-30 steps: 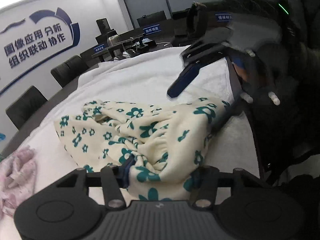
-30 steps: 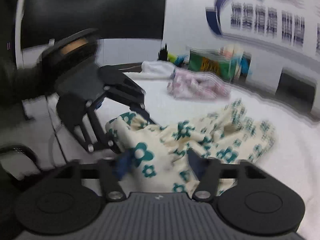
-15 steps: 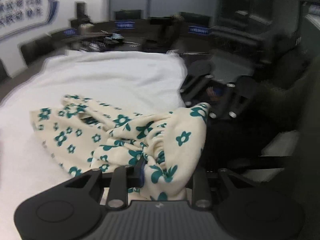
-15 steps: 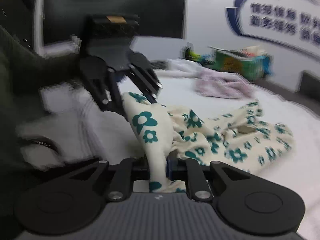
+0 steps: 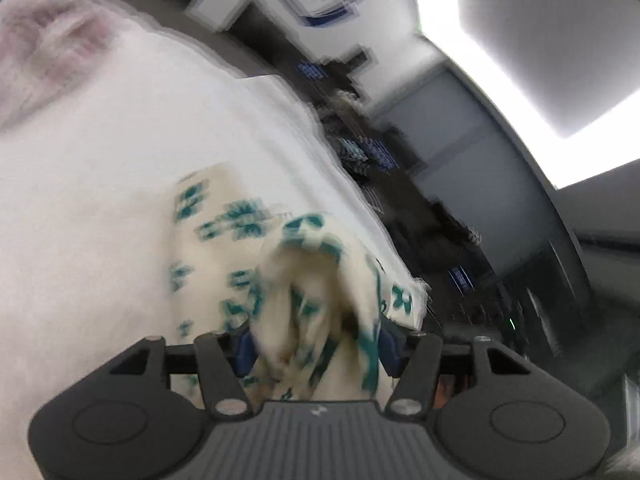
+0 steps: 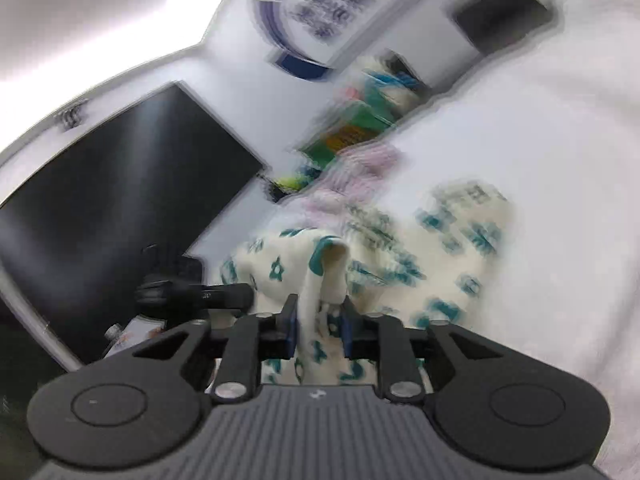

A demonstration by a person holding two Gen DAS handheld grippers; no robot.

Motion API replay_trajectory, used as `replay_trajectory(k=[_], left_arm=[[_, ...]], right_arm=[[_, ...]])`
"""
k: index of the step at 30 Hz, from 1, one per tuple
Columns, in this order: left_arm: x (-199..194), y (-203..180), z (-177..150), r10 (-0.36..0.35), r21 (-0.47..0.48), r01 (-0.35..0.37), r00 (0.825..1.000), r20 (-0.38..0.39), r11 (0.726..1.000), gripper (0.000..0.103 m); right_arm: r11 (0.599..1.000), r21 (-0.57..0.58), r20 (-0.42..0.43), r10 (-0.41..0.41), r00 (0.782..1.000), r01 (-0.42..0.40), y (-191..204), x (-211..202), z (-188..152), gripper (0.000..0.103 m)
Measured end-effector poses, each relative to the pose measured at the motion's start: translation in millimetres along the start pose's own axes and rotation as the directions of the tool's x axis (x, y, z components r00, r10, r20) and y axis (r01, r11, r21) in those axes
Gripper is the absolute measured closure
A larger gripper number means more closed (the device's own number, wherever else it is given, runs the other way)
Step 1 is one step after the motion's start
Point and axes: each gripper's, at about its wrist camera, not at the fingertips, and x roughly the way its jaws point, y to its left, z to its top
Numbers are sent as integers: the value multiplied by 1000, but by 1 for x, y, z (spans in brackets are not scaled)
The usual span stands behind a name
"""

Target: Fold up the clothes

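Observation:
A cream garment with teal flowers point(image 5: 248, 240) lies partly on the white-covered table point(image 5: 100, 160). My left gripper point(image 5: 316, 350) is shut on a bunched edge of it, cloth filling the space between the blue pads. My right gripper point(image 6: 318, 330) is shut on another edge of the same garment point(image 6: 440, 248), and the cloth stands up between its pads. Both views are tilted and blurred. The left gripper's body point(image 6: 192, 292) shows at the left in the right wrist view.
A pink garment point(image 5: 52, 44) lies on the table beyond the flowered one; it also shows in the right wrist view point(image 6: 352, 176). A green basket of clothes point(image 6: 356, 128) stands behind it. A dark screen point(image 6: 120, 192) hangs on the wall. Chairs and desks point(image 5: 400, 168) stand past the table edge.
Both grippers have lifted and tilted sharply with the flowered garment, so the ceiling lights come into view. The garment hangs between them, more of it raised off the table.

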Motion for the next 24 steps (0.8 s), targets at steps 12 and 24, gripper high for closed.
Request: replay_trajectory(k=[12, 24], left_arm=[[-18, -11, -38, 40, -1, -40, 999, -15, 999, 68], [-43, -6, -2, -72, 202, 31, 978, 198, 979, 14]], right_arm=[[995, 40, -56, -93, 994, 95, 18, -3, -22, 84], [990, -136, 81, 42, 996, -31, 10, -11, -1, 41]])
